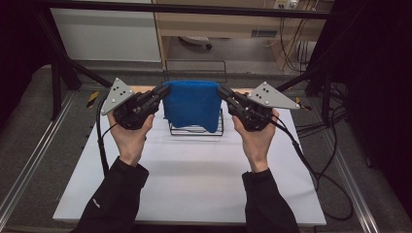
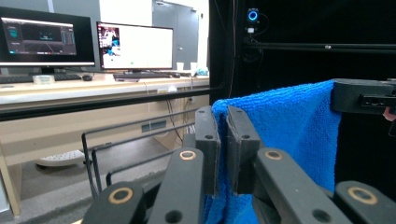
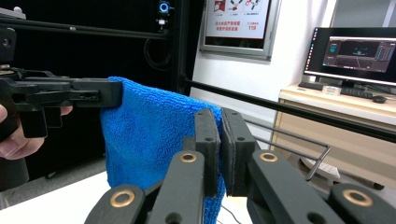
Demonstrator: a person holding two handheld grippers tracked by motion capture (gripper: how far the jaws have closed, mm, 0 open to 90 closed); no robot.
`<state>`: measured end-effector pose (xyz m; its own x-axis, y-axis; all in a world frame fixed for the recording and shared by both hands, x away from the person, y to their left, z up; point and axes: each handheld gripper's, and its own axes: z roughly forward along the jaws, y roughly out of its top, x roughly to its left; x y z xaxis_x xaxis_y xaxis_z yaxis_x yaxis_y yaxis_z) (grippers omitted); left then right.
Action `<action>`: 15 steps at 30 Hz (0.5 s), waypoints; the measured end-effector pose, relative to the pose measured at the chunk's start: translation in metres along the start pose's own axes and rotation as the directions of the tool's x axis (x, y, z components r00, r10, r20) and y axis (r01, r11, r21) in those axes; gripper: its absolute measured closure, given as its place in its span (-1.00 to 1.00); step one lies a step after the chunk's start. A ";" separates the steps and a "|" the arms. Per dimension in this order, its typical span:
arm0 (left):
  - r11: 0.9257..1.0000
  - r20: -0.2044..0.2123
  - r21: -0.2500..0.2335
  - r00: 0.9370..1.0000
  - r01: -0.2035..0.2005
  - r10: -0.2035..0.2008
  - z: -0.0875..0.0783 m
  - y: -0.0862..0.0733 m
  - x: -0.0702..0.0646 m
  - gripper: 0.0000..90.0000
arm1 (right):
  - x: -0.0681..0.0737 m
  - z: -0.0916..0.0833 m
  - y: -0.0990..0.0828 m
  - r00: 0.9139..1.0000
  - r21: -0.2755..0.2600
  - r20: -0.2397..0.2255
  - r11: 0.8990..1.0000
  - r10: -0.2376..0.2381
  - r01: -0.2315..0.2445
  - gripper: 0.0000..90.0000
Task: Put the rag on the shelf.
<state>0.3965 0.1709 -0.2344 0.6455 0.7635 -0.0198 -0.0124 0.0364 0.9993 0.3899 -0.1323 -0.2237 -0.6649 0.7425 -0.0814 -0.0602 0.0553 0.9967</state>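
A blue towel (image 1: 192,104) hangs stretched between my two grippers above the white table. My left gripper (image 1: 165,91) is shut on the towel's top left corner, and my right gripper (image 1: 221,91) is shut on its top right corner. In the left gripper view the jaws (image 2: 223,122) pinch the towel's (image 2: 285,126) edge, with the other gripper (image 2: 362,95) holding the far corner. The right gripper view has its jaws (image 3: 220,122) clamped on the towel (image 3: 149,135), the other gripper (image 3: 70,95) at the left. A black wire rack (image 1: 197,130) stands on the table just behind the hanging cloth.
The white table top (image 1: 194,170) reaches toward me under my forearms. Black frame posts (image 1: 58,73) rise at both sides, and cables (image 1: 320,170) trail off the right edge. Beyond the table stand a wooden desk (image 2: 93,88) and monitors (image 2: 135,46).
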 end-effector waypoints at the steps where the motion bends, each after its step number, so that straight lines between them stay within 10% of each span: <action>1: 1.000 -0.001 -0.003 1.000 -0.001 0.001 0.001 0.001 0.000 0.87 | -0.001 0.001 0.001 1.000 -0.001 0.001 1.000 0.001 -0.001 0.93; 15: 0.999 -0.008 -0.038 1.000 0.001 -0.002 0.017 0.024 0.007 0.87 | -0.014 0.013 0.022 0.999 -0.042 0.031 0.999 -0.007 0.008 0.93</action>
<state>0.4138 0.1664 -0.2104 0.6393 0.7686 -0.0218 -0.0406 0.0621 0.9972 0.4077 -0.1328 -0.2009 -0.6410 0.7625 -0.0880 -0.0969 0.0333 0.9947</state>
